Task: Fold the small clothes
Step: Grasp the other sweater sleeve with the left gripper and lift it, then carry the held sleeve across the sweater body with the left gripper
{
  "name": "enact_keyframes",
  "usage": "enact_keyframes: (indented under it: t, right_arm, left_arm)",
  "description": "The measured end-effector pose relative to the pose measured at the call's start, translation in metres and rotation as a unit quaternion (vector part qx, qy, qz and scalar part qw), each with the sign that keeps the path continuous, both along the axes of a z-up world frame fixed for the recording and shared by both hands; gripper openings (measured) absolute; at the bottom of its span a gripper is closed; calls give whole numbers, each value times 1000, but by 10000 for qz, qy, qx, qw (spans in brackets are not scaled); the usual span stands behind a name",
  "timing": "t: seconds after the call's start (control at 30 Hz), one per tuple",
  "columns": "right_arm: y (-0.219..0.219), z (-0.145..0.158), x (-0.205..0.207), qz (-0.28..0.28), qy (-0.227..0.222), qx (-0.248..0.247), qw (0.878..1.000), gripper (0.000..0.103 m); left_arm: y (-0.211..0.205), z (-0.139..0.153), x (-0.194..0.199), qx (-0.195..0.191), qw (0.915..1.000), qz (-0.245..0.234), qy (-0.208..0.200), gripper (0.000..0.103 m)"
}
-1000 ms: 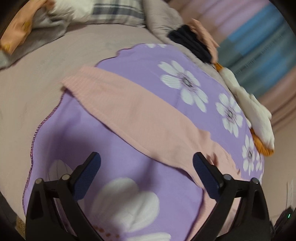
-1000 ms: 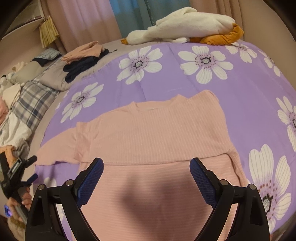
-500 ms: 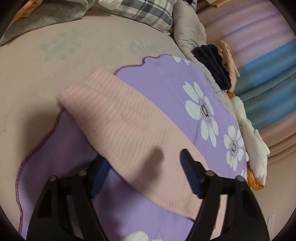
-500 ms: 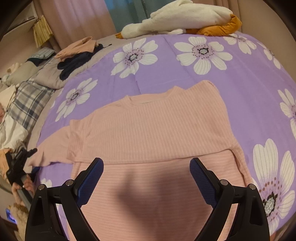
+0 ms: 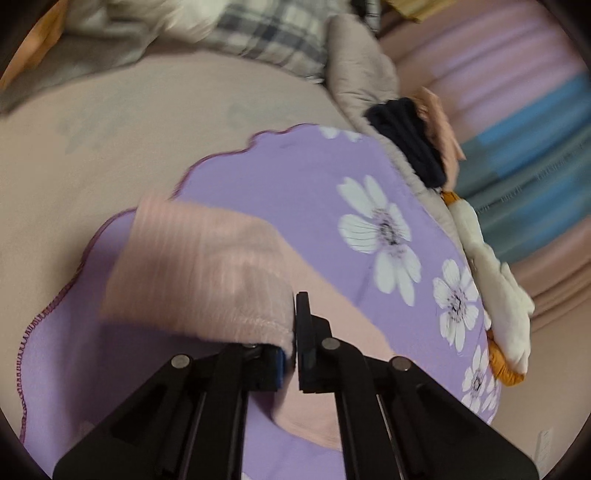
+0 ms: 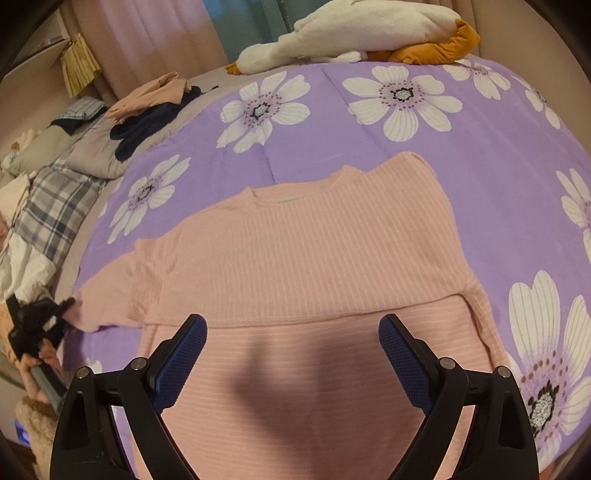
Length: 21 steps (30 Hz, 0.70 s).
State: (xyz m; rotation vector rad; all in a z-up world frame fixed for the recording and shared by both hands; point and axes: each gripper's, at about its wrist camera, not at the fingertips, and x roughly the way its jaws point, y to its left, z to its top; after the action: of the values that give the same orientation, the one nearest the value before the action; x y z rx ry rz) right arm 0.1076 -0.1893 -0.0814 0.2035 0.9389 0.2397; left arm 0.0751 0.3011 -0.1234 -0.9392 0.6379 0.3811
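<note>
Pink ribbed knit fills the near field of both views. The pink sweater (image 6: 306, 258) lies flat on the purple flowered blanket (image 6: 491, 155), neckline toward the far side, its lower part doubled up toward the camera so that a straight fold edge crosses the body. The right gripper (image 6: 291, 350) hangs over that doubled part with its jaws spread wide, blue pads showing, nothing between them; its shadow falls on the cloth below.

At the sweater's left end, the left gripper (image 5: 293, 332) has its jaws pinched together on the sleeve cuff (image 5: 207, 280), which is lifted off the blanket and curls over the left finger; the picture is motion-blurred here. In the right wrist view the same gripper (image 6: 64, 306) shows small at the left edge, at the sleeve's tip, with the person's hand (image 6: 33, 362) on its handle.

Farther out: the blanket's scalloped edge, then a beige bedsheet (image 5: 110, 140). Beyond that, a plaid cloth (image 6: 51, 210) and a grey pillow (image 6: 92, 155) by the bed's left side. A dark navy garment (image 6: 147, 125) with a peach garment (image 6: 155, 92) on top lies past the blanket's corner. Farthest, a white plush toy (image 6: 362, 33) with orange parts rests at the blanket's far edge, before pink and blue curtains (image 5: 517, 110).
</note>
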Motion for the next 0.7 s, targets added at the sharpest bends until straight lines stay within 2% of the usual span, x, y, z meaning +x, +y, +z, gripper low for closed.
enact_keyframes:
  t: [0.27, 0.43, 0.7]
  right_arm:
    - [-10, 5, -5, -77, -97, 110, 9999, 94]
    - [-20, 8, -8, -142, -170, 173, 9996, 94]
    - [-36, 8, -11, -323, -210, 315, 9988, 94]
  left_arm:
    - [-55, 54, 25, 464, 9941, -833, -512, 1]
    - [-90, 71, 38, 664, 9874, -1298, -611, 1]
    - [-154, 82, 61, 1016, 9709, -2094, -562, 1]
